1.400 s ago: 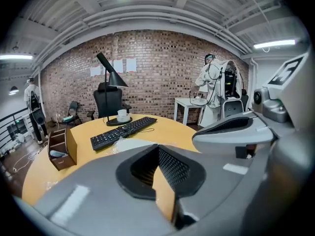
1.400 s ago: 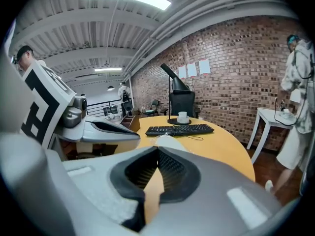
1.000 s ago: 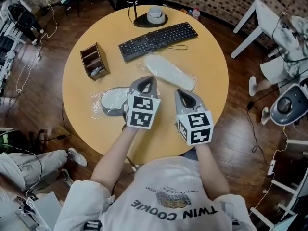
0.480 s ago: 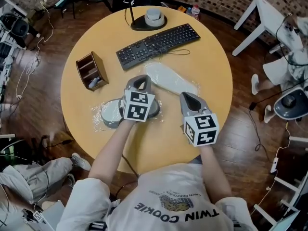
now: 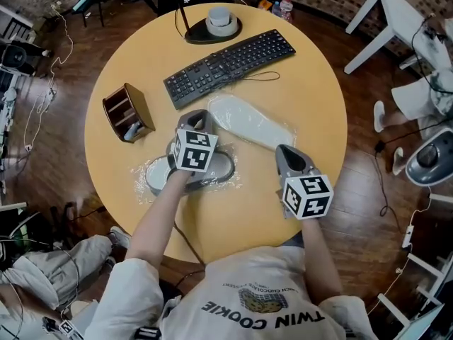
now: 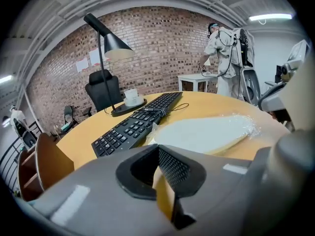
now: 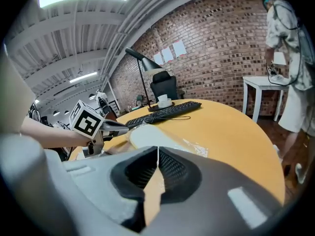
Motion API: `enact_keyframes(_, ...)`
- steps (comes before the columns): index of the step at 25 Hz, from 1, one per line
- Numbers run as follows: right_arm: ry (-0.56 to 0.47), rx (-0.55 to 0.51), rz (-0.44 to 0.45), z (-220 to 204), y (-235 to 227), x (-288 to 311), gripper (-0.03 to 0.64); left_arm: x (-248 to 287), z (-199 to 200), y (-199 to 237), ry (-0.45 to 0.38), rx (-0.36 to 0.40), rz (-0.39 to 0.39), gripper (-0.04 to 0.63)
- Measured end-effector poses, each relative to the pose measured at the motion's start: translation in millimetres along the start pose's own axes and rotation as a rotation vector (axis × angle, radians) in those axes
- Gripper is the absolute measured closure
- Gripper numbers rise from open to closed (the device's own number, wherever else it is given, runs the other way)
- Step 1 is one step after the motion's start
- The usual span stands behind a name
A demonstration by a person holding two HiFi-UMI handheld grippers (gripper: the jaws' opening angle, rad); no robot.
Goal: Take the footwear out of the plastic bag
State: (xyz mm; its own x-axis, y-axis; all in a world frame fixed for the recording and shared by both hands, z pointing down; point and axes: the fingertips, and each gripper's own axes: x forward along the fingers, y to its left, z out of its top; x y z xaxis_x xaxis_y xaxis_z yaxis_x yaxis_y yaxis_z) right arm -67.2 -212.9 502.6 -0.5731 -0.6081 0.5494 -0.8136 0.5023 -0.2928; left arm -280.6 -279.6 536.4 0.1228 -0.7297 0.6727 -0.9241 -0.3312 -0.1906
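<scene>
Two flat slippers lie on the round table (image 5: pixel 304 83), each in clear plastic. The white slipper (image 5: pixel 251 122) (image 6: pixel 202 134) (image 7: pixel 147 136) lies mid-table, just below the keyboard. The grey slipper (image 5: pixel 159 176) lies left of it, and its crinkled bag (image 5: pixel 139 183) spreads around it. My left gripper (image 5: pixel 199 114) (image 6: pixel 158 149) hangs over the grey slipper's right half and hides part of it; its jaws are shut with nothing between them. My right gripper (image 5: pixel 287 149) (image 7: pixel 157 150) is shut and empty near the table's front right edge, a little right of the white slipper.
A black keyboard (image 5: pixel 228 57) with its cable lies beyond the slippers. A lamp base with a white cup (image 5: pixel 219 21) stands at the far edge. A wooden desk organizer (image 5: pixel 127 112) sits at the left. White furniture and a person stand off to the right.
My left gripper has moved left and forward over the grey slipper. My right gripper has drifted right and back toward the table's near edge. Both stayed shut.
</scene>
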Motion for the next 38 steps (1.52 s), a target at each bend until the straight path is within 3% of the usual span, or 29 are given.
enact_keyframes(5,0.011,0.092,-0.021,-15,-27,-2,0.605,15,-10,7,0.038,0.065,0.006,0.589)
enact_keyframes(12,0.01,0.291,0.006,-33,-49,-7,0.592,27,-22,8,0.092,0.072,0.015,0.589)
enact_keyframes(25,0.062,0.399,0.07,-48,-64,3,0.584,38,-33,11,0.181,0.08,0.031,0.591)
enact_keyframes(30,0.114,0.357,0.109,-46,-63,12,0.567,39,-32,10,0.178,0.084,0.029,0.592)
enact_keyframes(38,0.222,0.266,0.144,-45,-65,23,0.48,37,-32,8,0.177,0.082,0.018,0.597)
